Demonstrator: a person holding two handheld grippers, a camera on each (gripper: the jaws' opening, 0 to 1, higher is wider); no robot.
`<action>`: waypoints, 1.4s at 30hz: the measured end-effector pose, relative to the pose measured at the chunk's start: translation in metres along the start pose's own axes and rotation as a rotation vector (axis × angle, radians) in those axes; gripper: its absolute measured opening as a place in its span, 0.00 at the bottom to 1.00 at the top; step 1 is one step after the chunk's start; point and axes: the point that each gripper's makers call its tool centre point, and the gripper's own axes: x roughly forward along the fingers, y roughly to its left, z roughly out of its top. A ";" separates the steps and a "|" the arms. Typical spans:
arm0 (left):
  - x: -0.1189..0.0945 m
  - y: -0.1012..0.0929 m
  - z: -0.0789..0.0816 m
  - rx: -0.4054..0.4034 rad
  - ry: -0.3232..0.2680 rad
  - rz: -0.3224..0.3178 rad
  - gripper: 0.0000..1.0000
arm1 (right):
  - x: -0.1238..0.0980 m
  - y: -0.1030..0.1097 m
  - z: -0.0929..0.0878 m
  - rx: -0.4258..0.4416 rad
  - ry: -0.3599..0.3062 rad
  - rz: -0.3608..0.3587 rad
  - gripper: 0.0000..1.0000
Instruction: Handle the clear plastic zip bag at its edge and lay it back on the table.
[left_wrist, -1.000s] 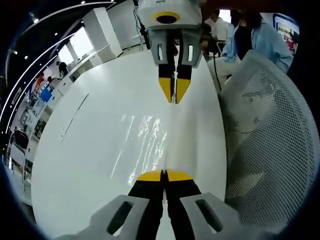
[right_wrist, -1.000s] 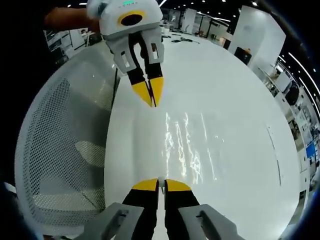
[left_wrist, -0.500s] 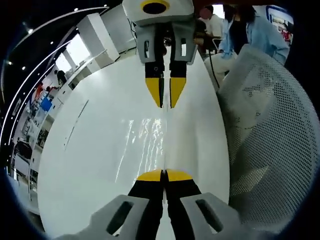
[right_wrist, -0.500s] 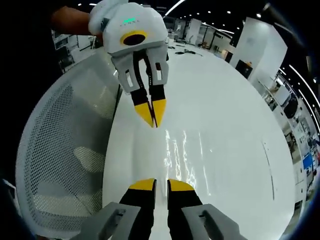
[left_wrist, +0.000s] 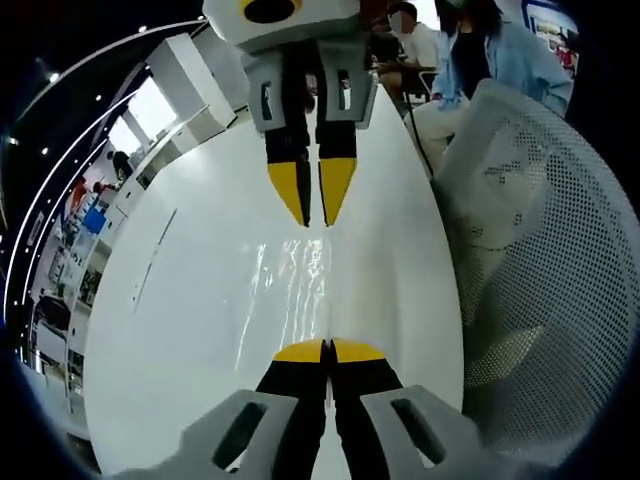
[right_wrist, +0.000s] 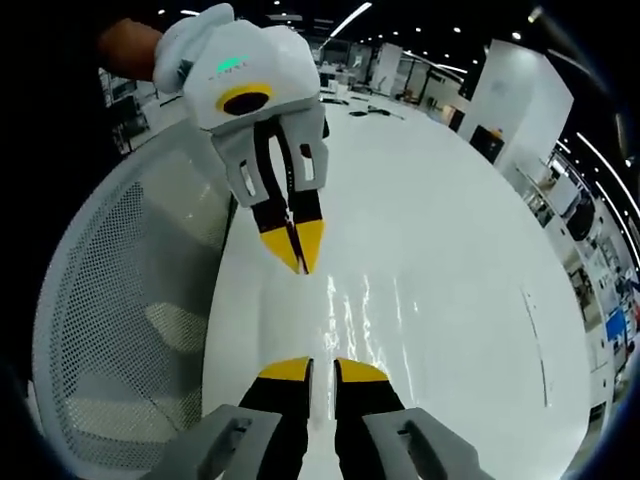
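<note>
Overhead strip lights, glossy white table (left_wrist: 200, 300), mesh chair (left_wrist: 520, 230), left claw (left_wrist: 328, 352) clamped on bag edge (left_wrist: 329, 300), right claw (right_wrist: 322, 368) narrowly parted.

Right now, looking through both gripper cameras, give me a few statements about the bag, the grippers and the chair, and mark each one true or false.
1. The left gripper has its jaws closed, on the edge of the clear plastic zip bag. True.
2. The right gripper is clamped shut. False: a gap shows between its yellow tips.
3. The table under the bag is white. True.
4. The mesh chair beside the table is black. False: it is white.
</note>
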 end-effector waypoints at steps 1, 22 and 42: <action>0.001 -0.001 0.000 0.002 -0.002 -0.002 0.00 | 0.001 0.000 0.000 0.001 0.001 0.001 0.04; 0.005 -0.001 0.006 -0.015 -0.059 0.000 0.00 | 0.025 0.012 -0.001 0.082 -0.002 0.066 0.00; 0.002 -0.001 0.013 0.010 -0.094 0.006 0.12 | 0.032 0.011 -0.006 0.157 0.041 0.066 0.00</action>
